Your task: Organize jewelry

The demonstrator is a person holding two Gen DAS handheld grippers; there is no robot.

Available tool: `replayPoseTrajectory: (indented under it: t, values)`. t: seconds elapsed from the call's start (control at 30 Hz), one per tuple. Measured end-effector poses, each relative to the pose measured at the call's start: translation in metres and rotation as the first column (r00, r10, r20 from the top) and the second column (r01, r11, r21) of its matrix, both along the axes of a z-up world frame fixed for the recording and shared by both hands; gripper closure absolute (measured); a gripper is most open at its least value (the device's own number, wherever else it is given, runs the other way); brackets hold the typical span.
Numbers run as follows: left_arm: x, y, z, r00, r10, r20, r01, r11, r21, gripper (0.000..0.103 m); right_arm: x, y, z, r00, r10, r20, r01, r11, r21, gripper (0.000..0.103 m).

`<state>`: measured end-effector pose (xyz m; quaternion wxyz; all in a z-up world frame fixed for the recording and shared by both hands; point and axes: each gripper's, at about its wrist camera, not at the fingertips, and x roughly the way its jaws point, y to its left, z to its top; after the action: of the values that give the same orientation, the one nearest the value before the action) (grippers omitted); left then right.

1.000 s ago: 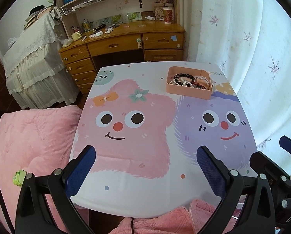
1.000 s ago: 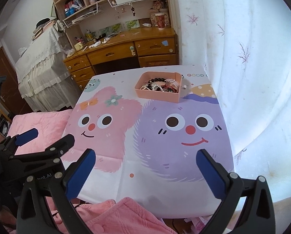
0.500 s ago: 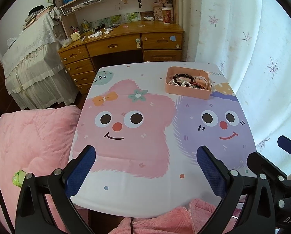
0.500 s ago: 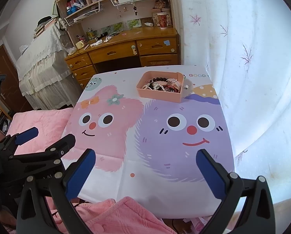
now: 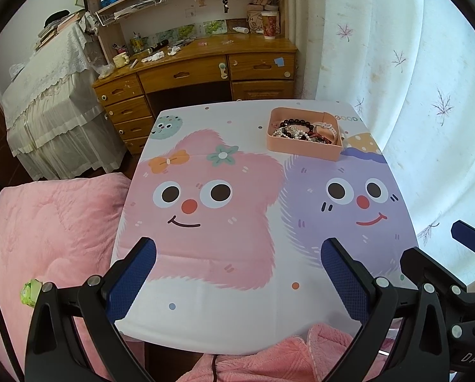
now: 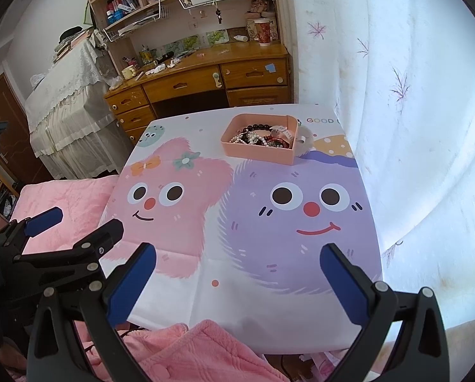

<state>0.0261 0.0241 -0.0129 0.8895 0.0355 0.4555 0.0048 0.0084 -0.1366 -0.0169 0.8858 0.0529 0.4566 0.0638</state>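
While both views have crept slightly nearer the table since a moment ago, the left gripper and right gripper hover over its near edge, jaws wide apart and empty. The pink tray of jewelry sits at the far right, long side running across the table, with bare cartoon cloth between. A wooden desk stands behind and a curtain hangs on the right.
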Motion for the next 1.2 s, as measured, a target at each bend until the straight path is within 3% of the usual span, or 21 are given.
replayPoseTrajectory:
  t: [1.2]
  values:
    - [-0.001, 0.002, -0.005, 1.000, 0.018, -0.019, -0.018, 1.000, -0.004, 0.001, -0.005, -0.001, -0.014, 1.000, 0.014, -0.024, -0.014, 1.000, -0.005, 0.000]
